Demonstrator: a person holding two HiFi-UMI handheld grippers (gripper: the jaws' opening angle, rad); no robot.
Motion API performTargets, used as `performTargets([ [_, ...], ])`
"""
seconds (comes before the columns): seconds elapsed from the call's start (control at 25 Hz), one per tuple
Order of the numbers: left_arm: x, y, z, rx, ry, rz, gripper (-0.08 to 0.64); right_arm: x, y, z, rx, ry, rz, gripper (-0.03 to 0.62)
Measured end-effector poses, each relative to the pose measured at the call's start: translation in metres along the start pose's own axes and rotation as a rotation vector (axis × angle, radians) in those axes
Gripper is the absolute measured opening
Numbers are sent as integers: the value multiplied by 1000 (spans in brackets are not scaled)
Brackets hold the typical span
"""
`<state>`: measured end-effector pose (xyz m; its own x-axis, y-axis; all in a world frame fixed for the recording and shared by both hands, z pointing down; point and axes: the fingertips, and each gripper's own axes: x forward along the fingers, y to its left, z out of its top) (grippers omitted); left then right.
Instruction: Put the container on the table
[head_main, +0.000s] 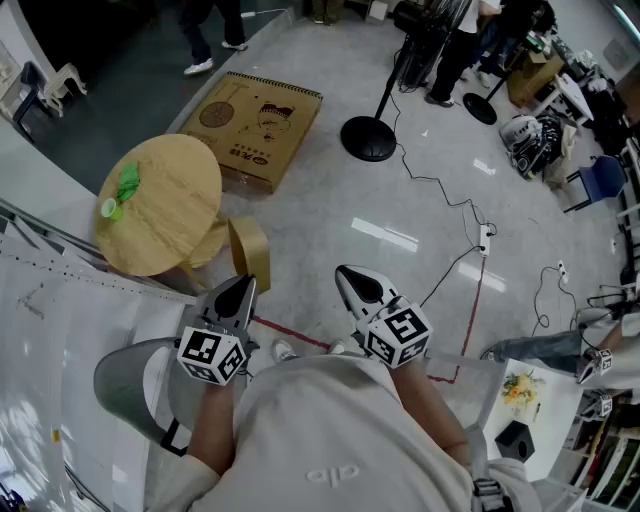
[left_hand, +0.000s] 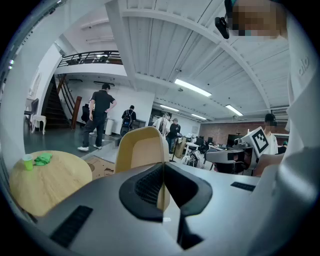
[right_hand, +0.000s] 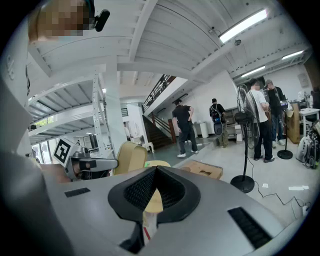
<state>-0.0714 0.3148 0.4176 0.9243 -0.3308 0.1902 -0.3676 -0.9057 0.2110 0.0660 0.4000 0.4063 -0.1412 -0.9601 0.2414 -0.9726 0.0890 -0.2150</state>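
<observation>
A tan, curved container (head_main: 248, 250) hangs above the floor just right of the round wooden table (head_main: 170, 215). My left gripper (head_main: 243, 284) is shut on its lower edge. In the left gripper view the container (left_hand: 142, 147) rises from between the closed jaws of the gripper (left_hand: 163, 167). A green cup and a green leafy thing (head_main: 120, 190) lie on the table's left side. My right gripper (head_main: 346, 273) is shut with nothing in it, held to the right of the container. The right gripper view shows its gripper (right_hand: 156, 172) closed, and the container (right_hand: 129, 157) off to the left.
A flat cardboard box (head_main: 255, 130) lies on the floor beyond the table. A fan stand (head_main: 370, 138) and trailing cables (head_main: 470, 240) are to the right. A grey chair (head_main: 130, 385) is at lower left. People stand at the far edge.
</observation>
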Motion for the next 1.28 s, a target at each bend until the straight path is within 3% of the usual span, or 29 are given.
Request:
performTargets([
  [0.44,-13,39,-5,6,-6,-44,25,33,26,-6,15,11,-38,26],
  [0.72,-6,71,-16,-27,29,-5,25,64,22,-8,31,34,-23,25],
  [0.96,31,103,-14,-27,48,47,25,111,-15,2,41,34,19,26],
  [1.28,127,146,12,-36,64,161,25,196,-107,49,23,39,147,26],
])
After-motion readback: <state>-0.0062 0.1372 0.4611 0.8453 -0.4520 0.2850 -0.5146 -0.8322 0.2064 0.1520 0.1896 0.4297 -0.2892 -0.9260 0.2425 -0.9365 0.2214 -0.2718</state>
